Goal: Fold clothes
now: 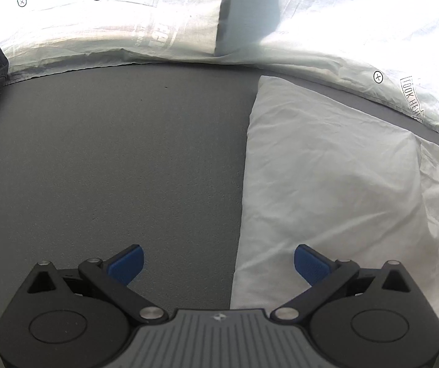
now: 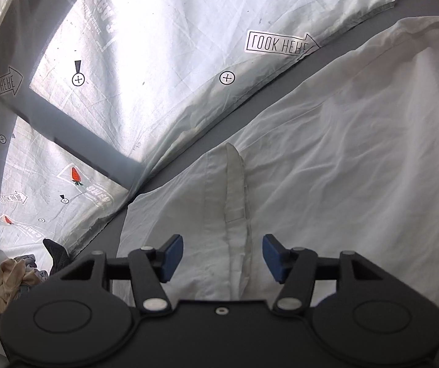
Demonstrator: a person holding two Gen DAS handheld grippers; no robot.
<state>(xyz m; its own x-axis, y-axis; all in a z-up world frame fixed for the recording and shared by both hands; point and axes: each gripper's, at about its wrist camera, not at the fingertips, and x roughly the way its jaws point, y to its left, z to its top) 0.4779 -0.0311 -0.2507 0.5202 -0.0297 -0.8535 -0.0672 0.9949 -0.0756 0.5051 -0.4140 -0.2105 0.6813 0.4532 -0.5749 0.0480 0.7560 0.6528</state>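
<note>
Looking along your left gripper (image 1: 217, 263), you see both blue pads (image 1: 127, 263) standing wide apart with nothing between them. The left pad hangs over the bare grey surface (image 1: 112, 159), and the right pad is over the left edge of the white garment (image 1: 326, 168). This garment lies folded on the right half of the left wrist frame, its straight edge running from the lower middle up toward the upper right.

Your right gripper (image 2: 222, 259) is also apart, in the lower middle of the right wrist frame. Between its blue fingers (image 2: 171, 257), but touched by neither, stands a raised ridge of the white cloth, a seam or placket (image 2: 234, 190) that goes up toward the centre of the frame. The cloth spreads wrinkled to the right and to the upper right.

Farther away, in the lower left corner of the right wrist view, a pile of beige and dark clothes (image 2: 13, 276) waits. Behind everything, a pale printed curtain (image 2: 158, 61) with carrots and "LOOK HERE" arrows fills the upper part of both views, bright from the light.
</note>
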